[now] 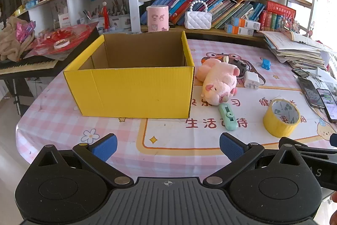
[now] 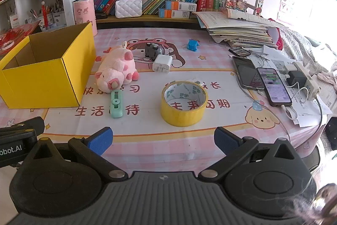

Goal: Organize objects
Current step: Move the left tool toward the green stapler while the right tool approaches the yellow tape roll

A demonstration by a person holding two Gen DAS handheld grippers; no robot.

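Since both tools are hanging back at the near edge of the desk [image 2: 189, 140] with nothing between their blue pads, I'd say this is the very start — nothing picked yet, and the box looks empty from what both views show of its inside. The left tool [image 1: 168, 146] is spread wide and released, aimed down at the bare tablecloth in front of the box; the right tool [image 2: 163, 140] is just as wide and also holding nothing, lined up roughly with the tape. Going near to far, here's my count: one roll of yellow tape [image 2: 183, 103] lying flat closest to the right tool, one mint-green little gadget [image 2: 116, 104] just left of it (a correction-tape thing maybe, can't say for sure), one pink plush pig [image 2: 118, 69] touching the top end of that gadget and lying just beside the box wall, one white charger plug [image 2: 162, 63], one small dark toy [image 2: 152, 50] right behind the plug, and one blue crumpled bit [image 2: 192, 44] furthest out. One yellow cardboard box [image 1: 134, 85], open-topped, sits on the left side of the desk — that's presumably where it all goes. Two phones [image 2: 273, 88] are off to the right on cables; I'd guess they aren't part of it. Next move is probably the right tool dropping onto the tape — it's wide, so the jaws need to straddle the wall of the roll rather than the whole ring.
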